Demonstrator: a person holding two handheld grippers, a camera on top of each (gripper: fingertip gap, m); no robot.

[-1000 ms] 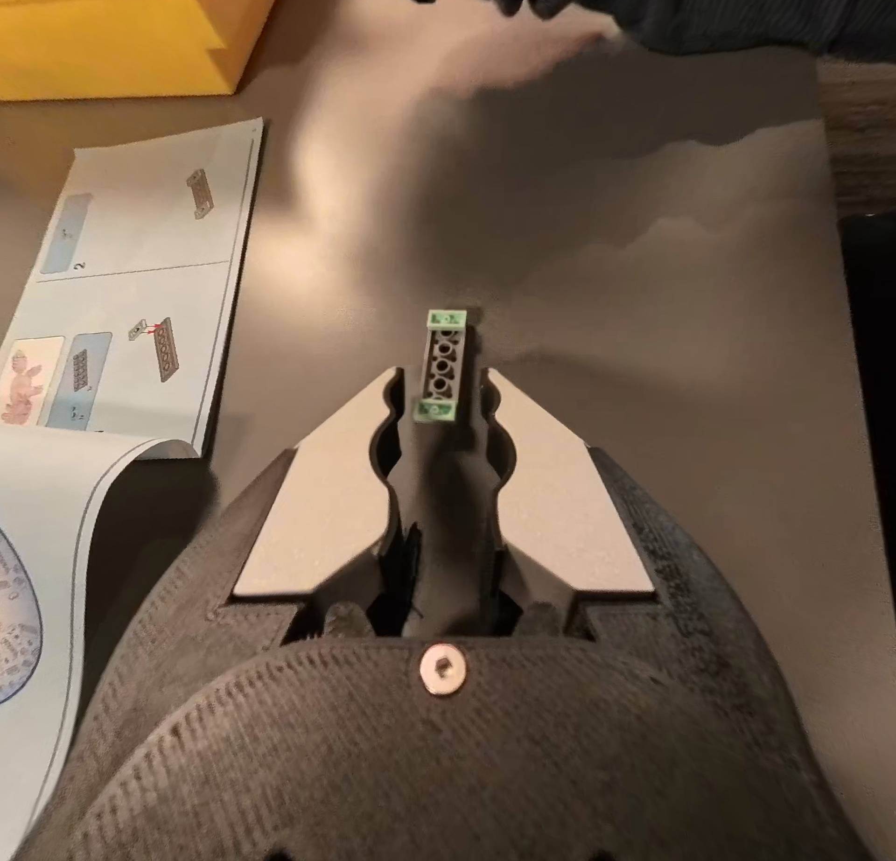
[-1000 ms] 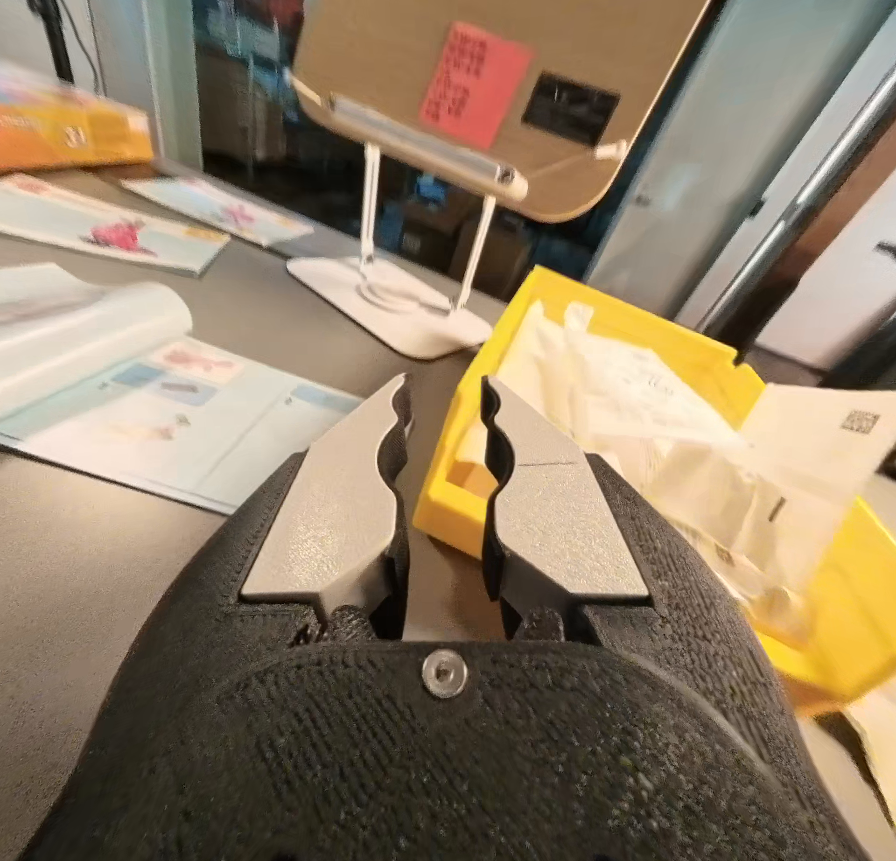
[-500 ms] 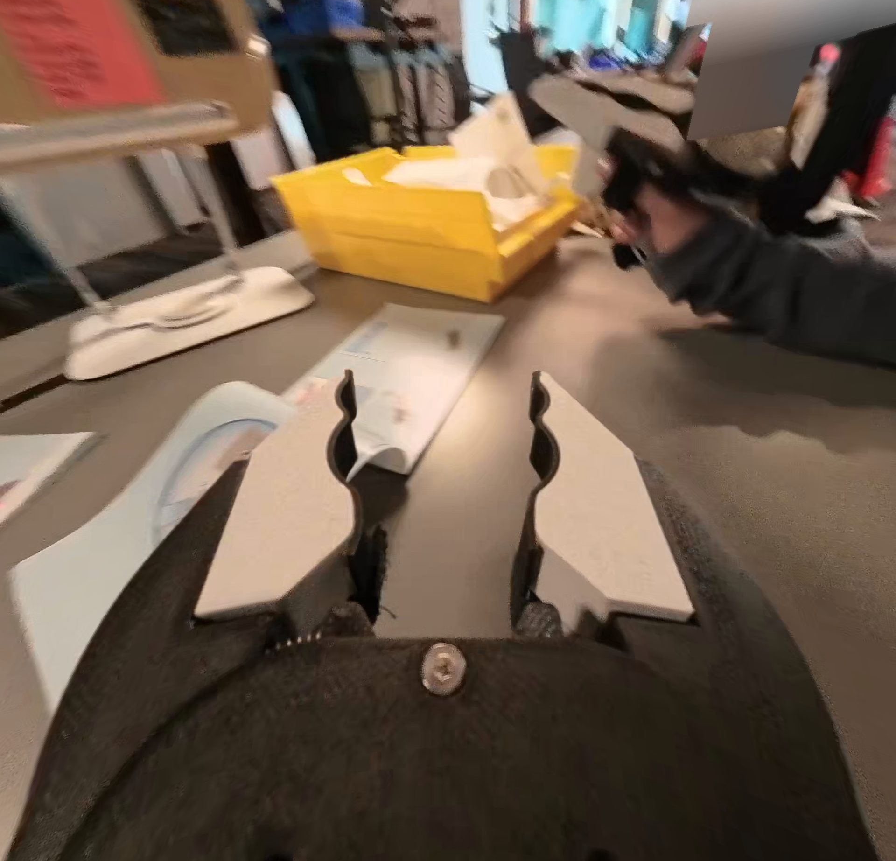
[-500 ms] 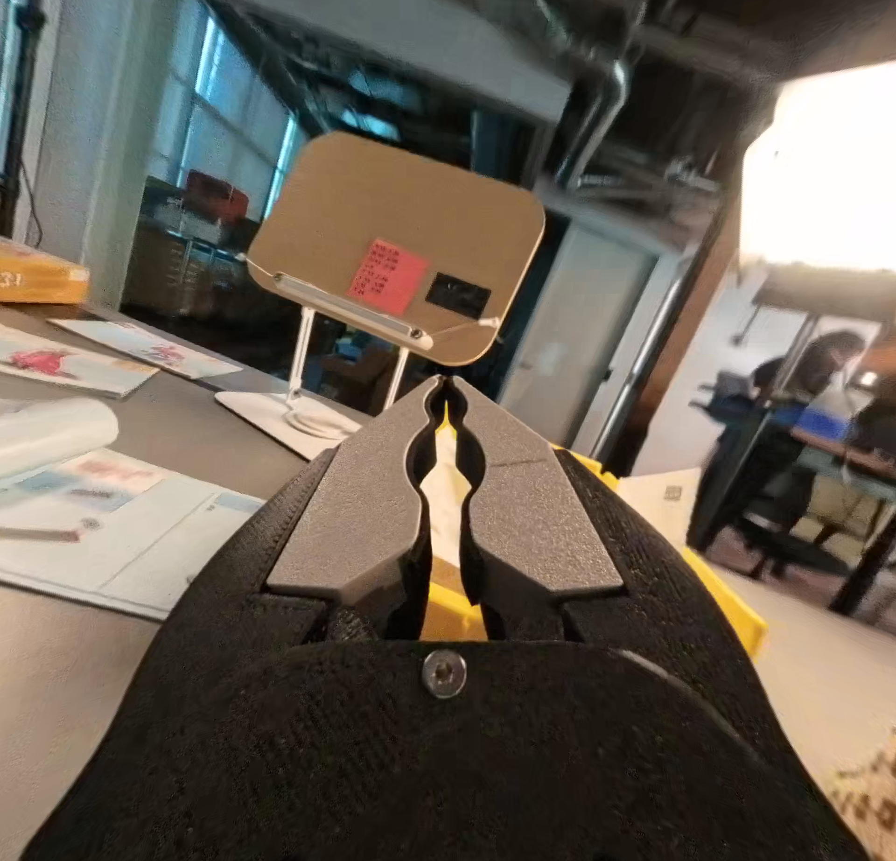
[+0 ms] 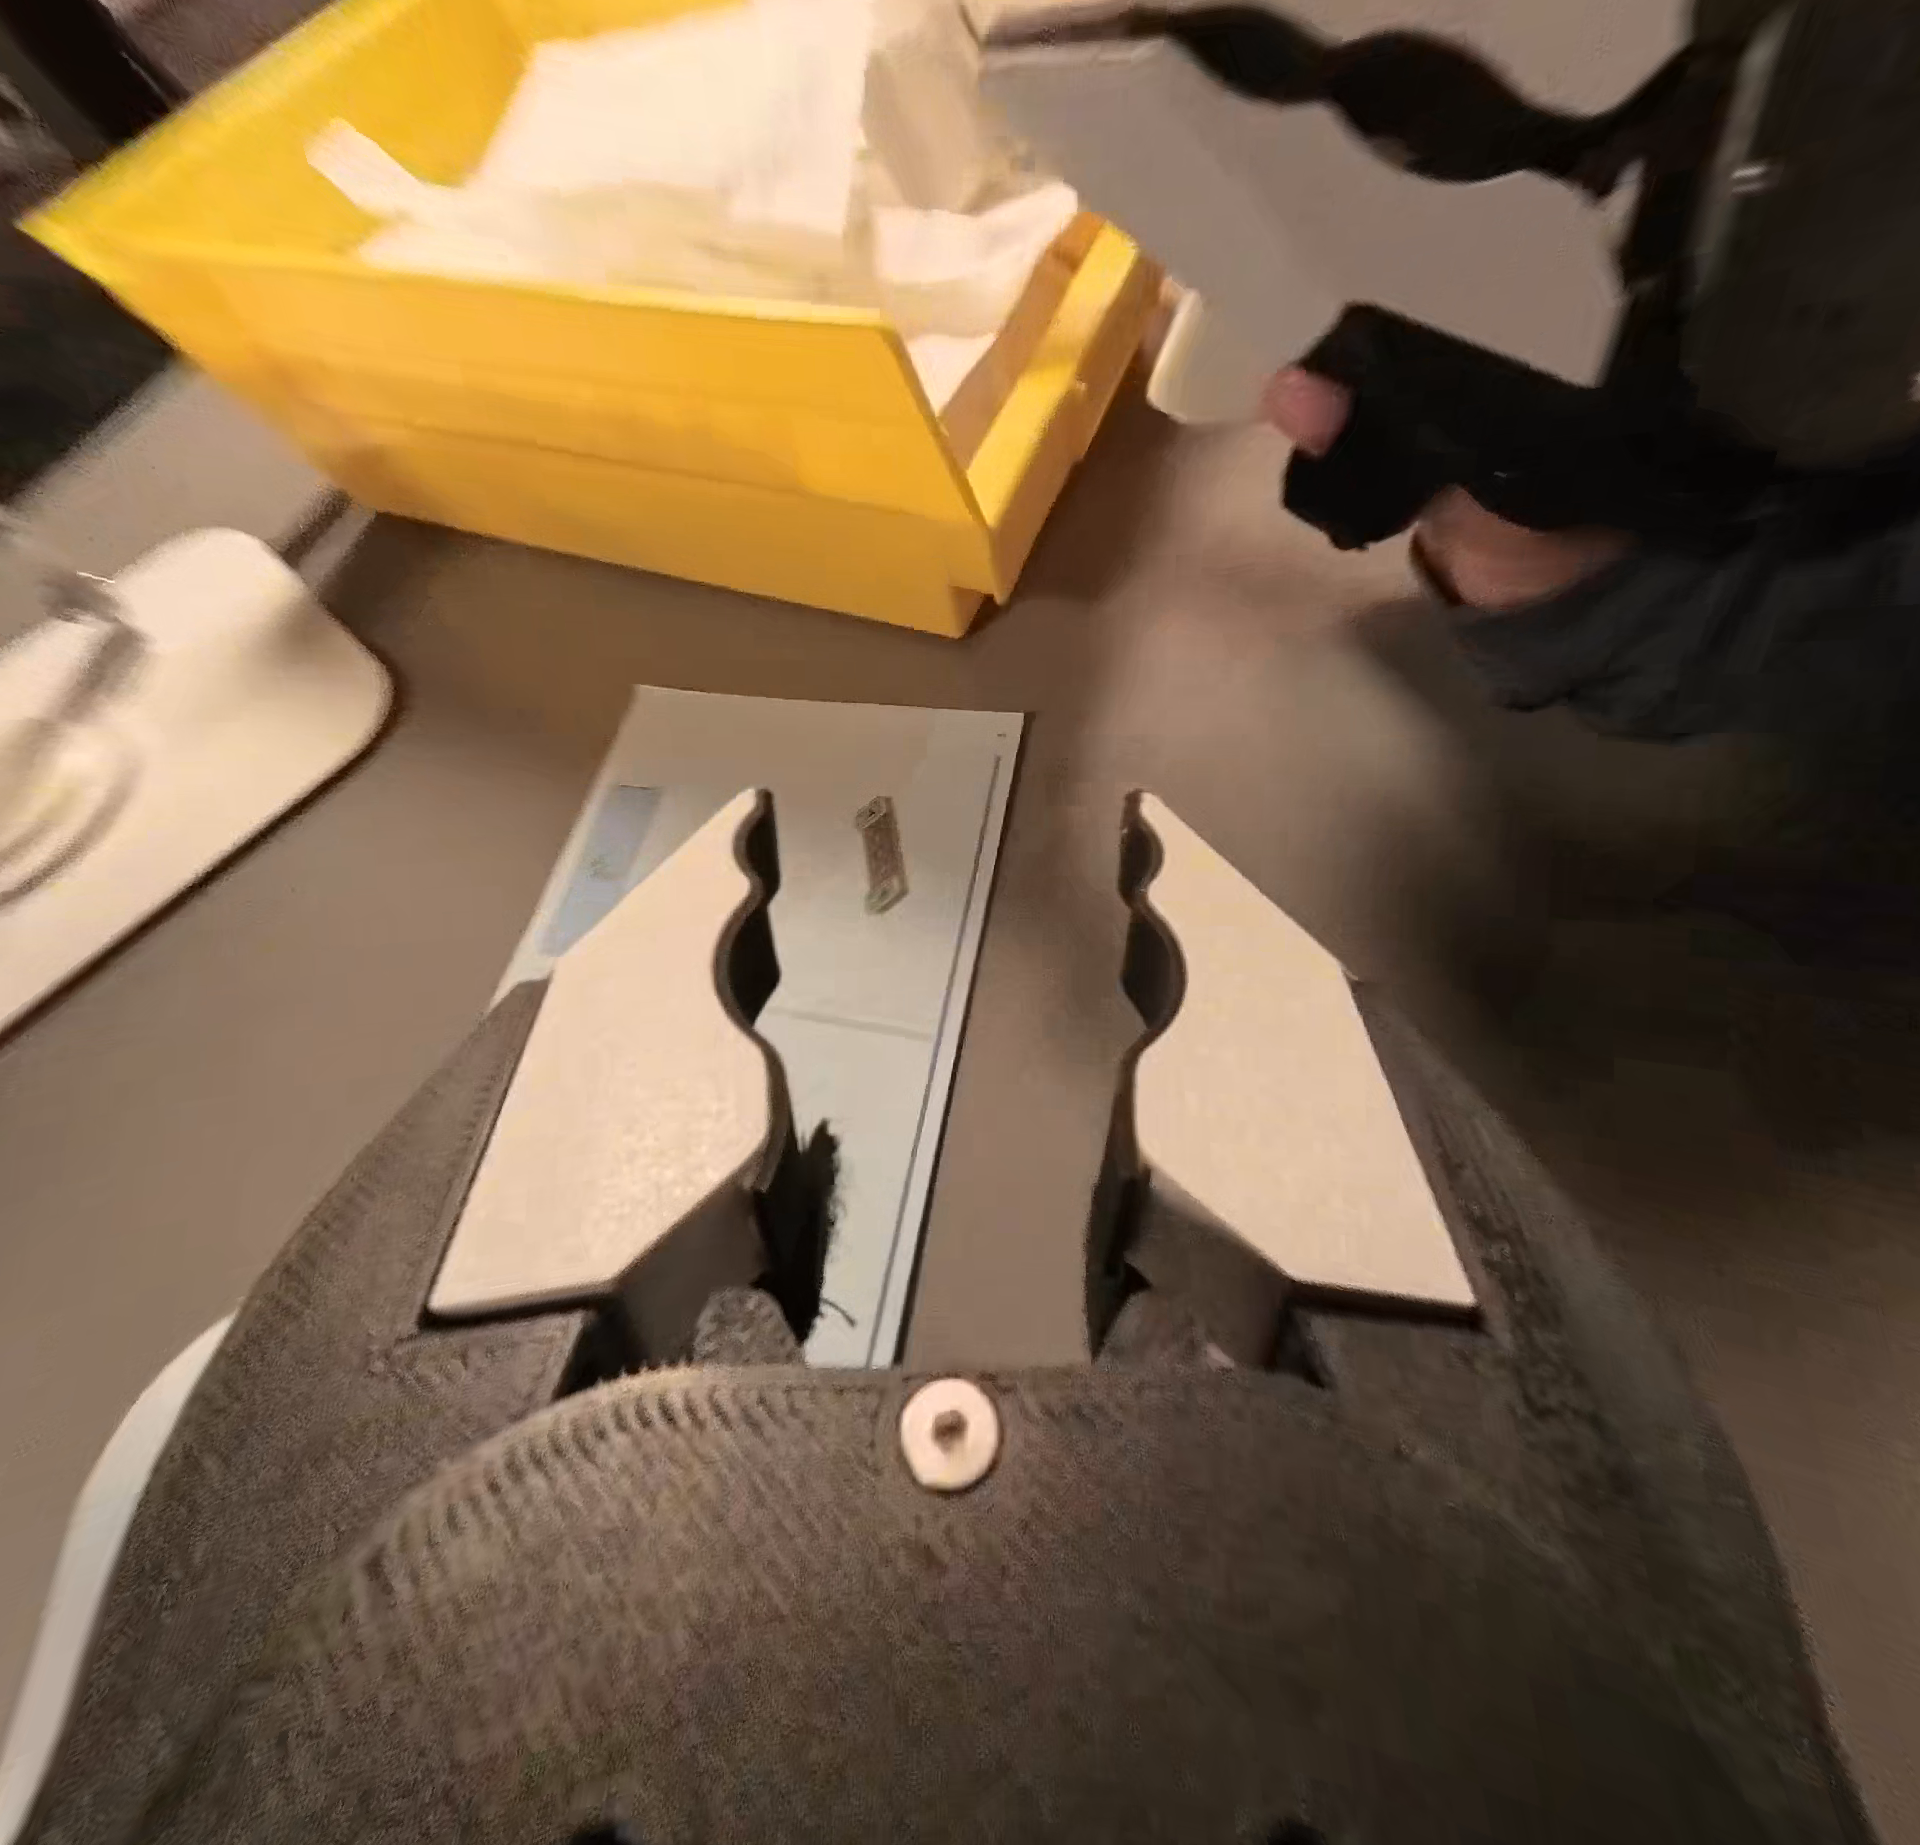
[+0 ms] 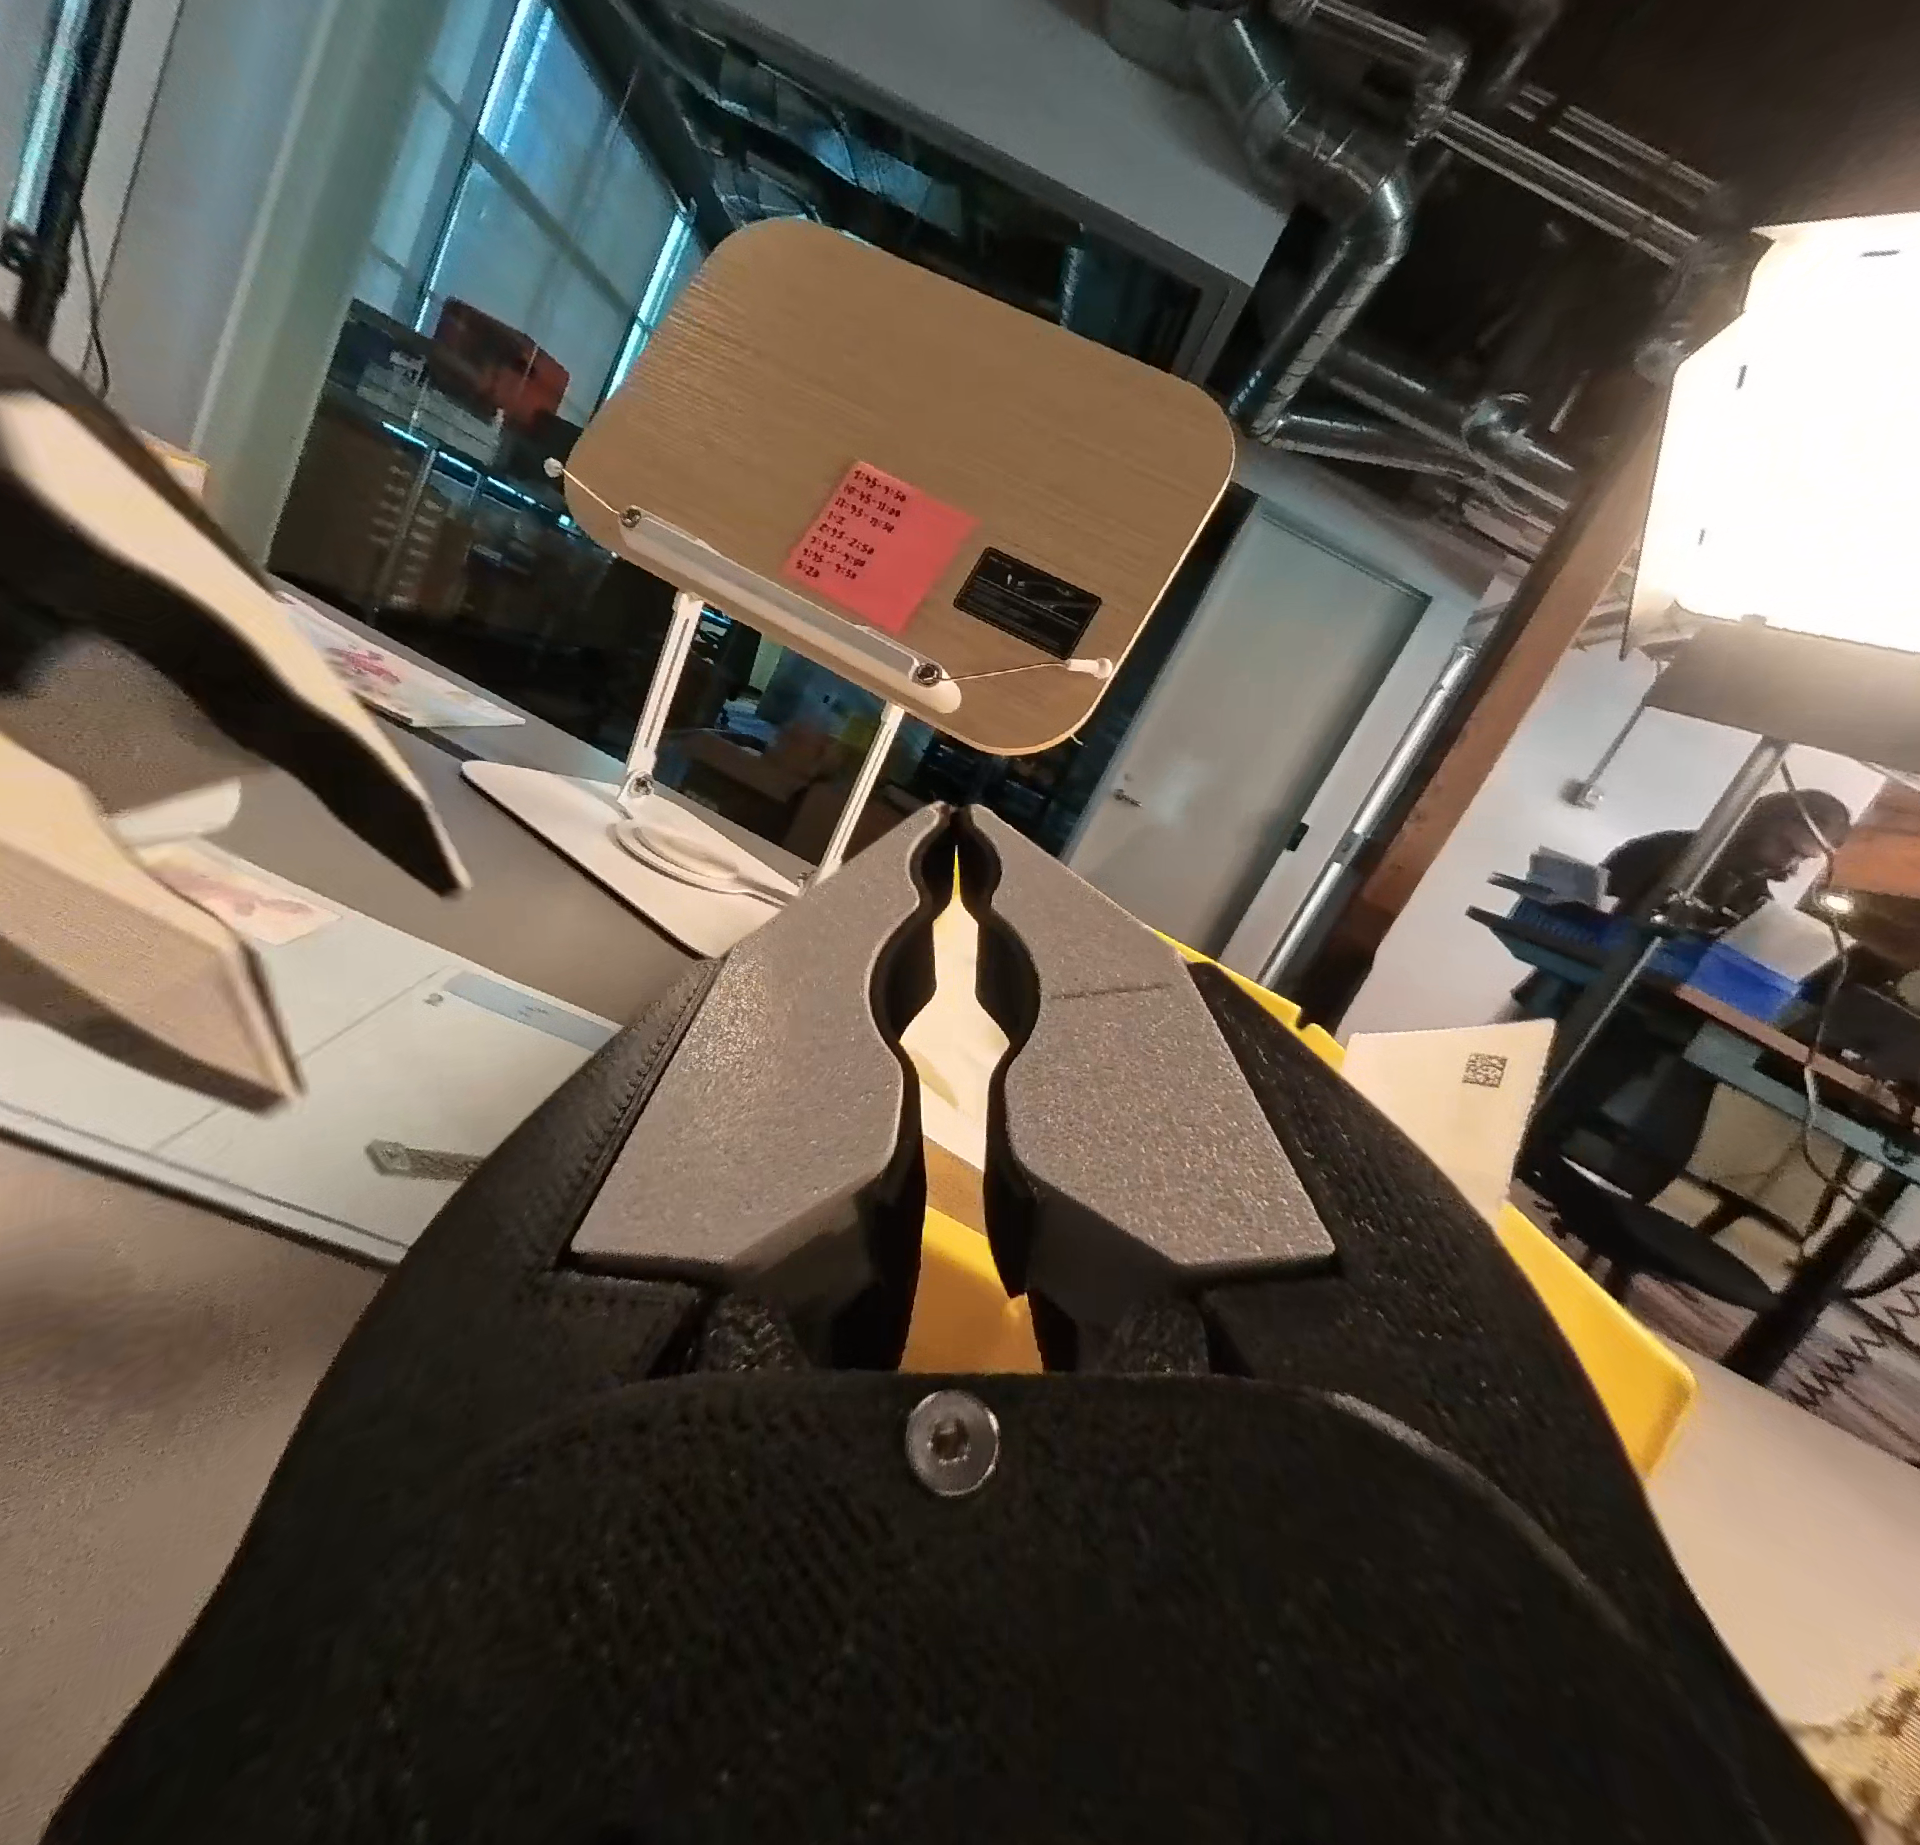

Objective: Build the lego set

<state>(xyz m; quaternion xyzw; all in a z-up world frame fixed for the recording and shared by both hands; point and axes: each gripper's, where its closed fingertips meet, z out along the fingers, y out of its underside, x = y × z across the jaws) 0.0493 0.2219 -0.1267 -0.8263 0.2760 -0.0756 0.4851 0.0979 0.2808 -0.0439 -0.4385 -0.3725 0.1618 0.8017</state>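
Two views, taken in turn. Through the left wrist view, my left gripper (image 5: 948,819) hangs above the tabletop (image 5: 260,1016) with its fingers (image 5: 665,1026) spread wide and nothing between the pads. Below and between them lies an open instruction booklet (image 5: 800,756), and a small grey brick piece with pale green ends (image 5: 881,853) shows on its page; whether that is a real piece or a printed drawing I cannot tell from here. Beyond the booklet stands a yellow bin (image 5: 623,445) stuffed with white plastic bags (image 5: 707,133), and a white stand base (image 5: 187,673) sits to the left. At upper right my other hand (image 5: 1496,548) grips the right gripper's black handle. Through the right wrist view, my right gripper (image 6: 954,827) has its fingertips closed together on nothing, raised over the yellow bin (image 6: 1579,1296). Ahead stands a wooden book stand (image 6: 894,424) bearing a pink sticky note (image 6: 878,540). At left, the left gripper's fingers (image 6: 135,943) hover over the booklet (image 6: 416,1047), where the small grey piece (image 6: 424,1159) lies.
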